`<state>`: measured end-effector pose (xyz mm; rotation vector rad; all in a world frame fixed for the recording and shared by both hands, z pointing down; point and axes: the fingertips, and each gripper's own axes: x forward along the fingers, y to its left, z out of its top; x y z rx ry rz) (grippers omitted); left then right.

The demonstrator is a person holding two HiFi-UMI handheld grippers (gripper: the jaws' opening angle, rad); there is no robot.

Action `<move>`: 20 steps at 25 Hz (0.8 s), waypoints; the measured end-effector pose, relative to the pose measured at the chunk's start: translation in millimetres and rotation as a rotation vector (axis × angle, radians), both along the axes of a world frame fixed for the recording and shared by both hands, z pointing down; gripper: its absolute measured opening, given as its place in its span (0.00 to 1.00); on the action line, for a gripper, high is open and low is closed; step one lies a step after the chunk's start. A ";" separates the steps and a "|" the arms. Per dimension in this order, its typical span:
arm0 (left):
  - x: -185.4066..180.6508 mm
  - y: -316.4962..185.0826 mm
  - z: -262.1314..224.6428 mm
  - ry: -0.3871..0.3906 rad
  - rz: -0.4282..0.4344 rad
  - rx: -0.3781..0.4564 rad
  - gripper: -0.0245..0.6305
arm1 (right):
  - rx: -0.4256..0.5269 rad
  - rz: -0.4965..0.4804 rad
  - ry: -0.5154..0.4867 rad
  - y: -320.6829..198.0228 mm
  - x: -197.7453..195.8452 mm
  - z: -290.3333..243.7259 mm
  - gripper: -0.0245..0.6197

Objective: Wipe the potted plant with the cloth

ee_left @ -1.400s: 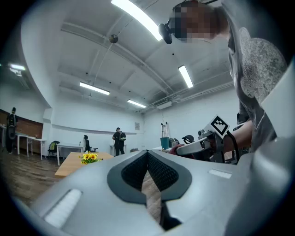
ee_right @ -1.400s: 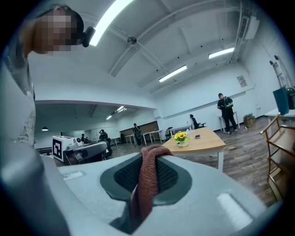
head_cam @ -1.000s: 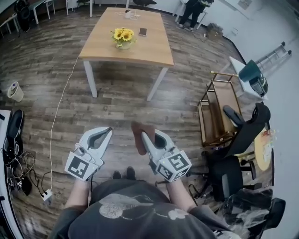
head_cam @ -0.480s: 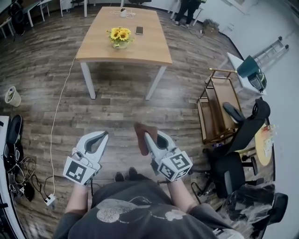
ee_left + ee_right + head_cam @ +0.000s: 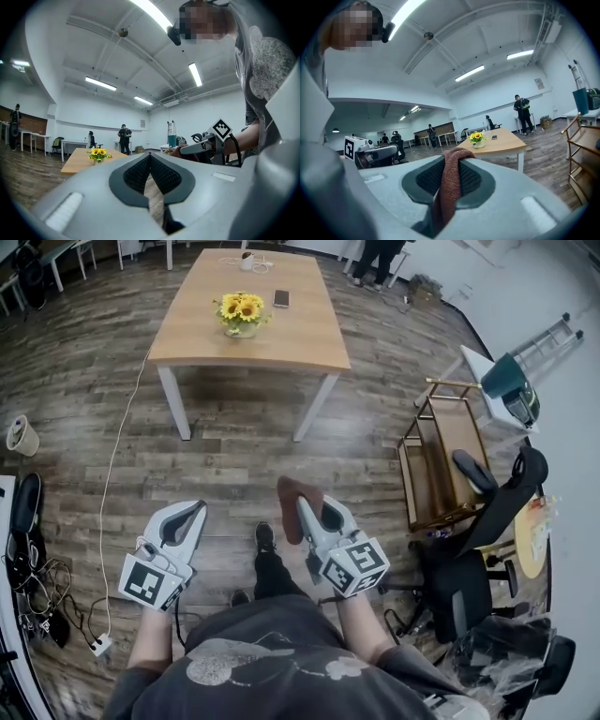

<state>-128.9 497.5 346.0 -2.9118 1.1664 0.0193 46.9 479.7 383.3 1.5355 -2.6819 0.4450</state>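
Observation:
The potted plant (image 5: 241, 313), yellow sunflowers in a small pale pot, stands on a wooden table (image 5: 291, 343) far ahead of me. It is small in the left gripper view (image 5: 98, 153) and in the right gripper view (image 5: 476, 138). My right gripper (image 5: 306, 509) is shut on a reddish-brown cloth (image 5: 292, 501), which drapes over its jaw tips (image 5: 451, 185). My left gripper (image 5: 190, 514) is shut with nothing in it, level beside the right one. Both are well short of the table, over the wood floor.
A phone (image 5: 281, 298) lies on the table behind the plant. A brass cart (image 5: 439, 465) and a black office chair (image 5: 469, 559) stand at the right. A white cable (image 5: 114, 474) runs to a power strip (image 5: 97, 645) at the left. A person (image 5: 375, 254) stands beyond the table.
The person has stepped forward: one foot now shows ahead between the grippers. Both grippers have sunk a little in the view. The cloth stays gripped.

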 end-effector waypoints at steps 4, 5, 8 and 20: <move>7.1 -45.7 1.0 -0.009 -0.025 0.005 0.07 | 0.008 -0.020 -0.014 -53.5 4.0 3.4 0.11; 10.1 -57.1 0.8 -0.012 -0.025 0.006 0.07 | 0.009 -0.023 -0.020 -67.6 6.1 3.2 0.11; 19.7 -93.6 -1.6 -0.014 -0.033 0.008 0.07 | 0.012 -0.025 -0.043 -110.4 14.9 0.0 0.11; 54.4 -223.4 -6.5 -0.009 -0.127 0.002 0.07 | 0.006 -0.049 -0.058 -233.6 69.3 -1.5 0.11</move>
